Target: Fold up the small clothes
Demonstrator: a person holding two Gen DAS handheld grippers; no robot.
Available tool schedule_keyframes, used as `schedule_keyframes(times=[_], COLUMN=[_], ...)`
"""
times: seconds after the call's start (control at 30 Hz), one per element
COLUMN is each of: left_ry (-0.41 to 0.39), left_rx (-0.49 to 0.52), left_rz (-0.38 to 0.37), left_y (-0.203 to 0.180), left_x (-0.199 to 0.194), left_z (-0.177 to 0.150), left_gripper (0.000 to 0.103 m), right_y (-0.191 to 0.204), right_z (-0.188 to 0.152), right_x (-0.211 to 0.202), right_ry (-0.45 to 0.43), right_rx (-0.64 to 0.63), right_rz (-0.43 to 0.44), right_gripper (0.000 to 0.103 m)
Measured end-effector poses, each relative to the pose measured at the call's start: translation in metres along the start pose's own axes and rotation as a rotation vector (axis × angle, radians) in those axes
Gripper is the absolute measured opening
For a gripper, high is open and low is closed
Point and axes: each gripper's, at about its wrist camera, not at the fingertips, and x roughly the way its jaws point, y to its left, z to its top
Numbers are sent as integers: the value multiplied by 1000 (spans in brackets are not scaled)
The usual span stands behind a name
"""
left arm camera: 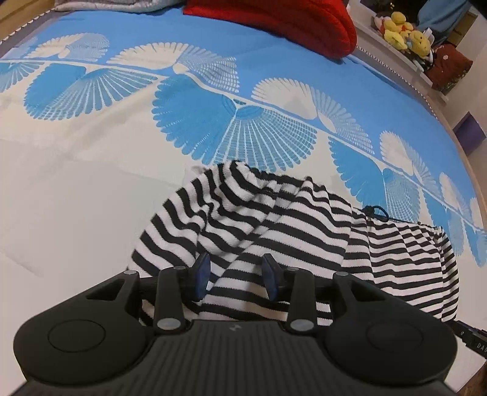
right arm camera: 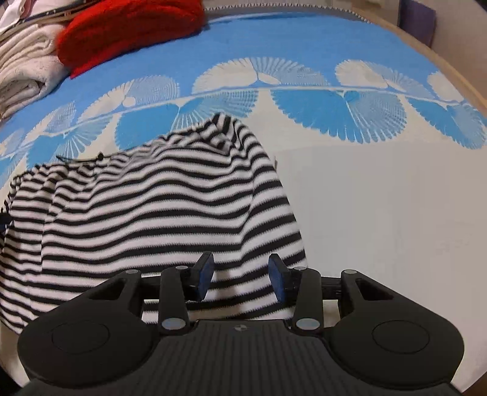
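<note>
We hover both grippers, left (left arm camera: 236, 275) and right (right arm camera: 242, 277), spread, over the rumpled striped garment (left arm camera: 274, 225) on the bedspread (left arm camera: 76, 182).

A blue-and-cream bedspread (left arm camera: 91, 189) carries a rumpled striped garment (left arm camera: 274, 231) and a red knit (left arm camera: 274, 21).

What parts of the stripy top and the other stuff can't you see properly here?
- Stripy top, left wrist view: its near edge is hidden under the left gripper.
- Stripy top, right wrist view: the right gripper covers its near edge, and the picture's left edge cuts it off.
- Red knit, both views: cut off by the top edge.
- Yellow toys, left wrist view: too small to tell what they are.
</note>
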Motion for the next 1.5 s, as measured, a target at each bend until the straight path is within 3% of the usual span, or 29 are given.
schedule_keyframes(times=[0.17,0.33,0.5,0.6,0.67,0.77,0.83,1.0,1.07,1.13,1.5], left_ry=[-56,-272,-518,-625,-659,-511,-542,-489,-494,-499,-499], left_rx=[27,139,219,275,277,236,186,69,73,78,-3], left_rz=[19,94,56,63,78,149,129,124,139,142,137], left_y=[6,7,14,22,34,50,63,97,106,118,182], left_x=[-19,-77,-165,-191,-188,-171,-177,-174,-176,-178,-196], left_z=[-5,-16,-38,-59,-78,-78,-74,-60,-58,-58,-62], left_gripper=[41,41,69,74,74,69,71,71,71,71,71], right_y=[7,22,45,57,68,89,102,129,137,143,181], right_z=[5,5,-7,-17,-25,-37,-42,-46,-46,-48,-55], right_x=[-12,-42,-88,-103,-106,-100,-93,-83,-79,-77,-52], right_ry=[-109,-267,-424,-443,-435,-387,-358,-352,-352,-349,-298], right_rx=[50,34,-58,-49,-29,-43,-62,-93,-103,-109,-182], right_rz=[-9,-33,-9,16,47,67,75,67,62,70,71], right_gripper=[41,41,41,41,41,41,41,41,34,10,9])
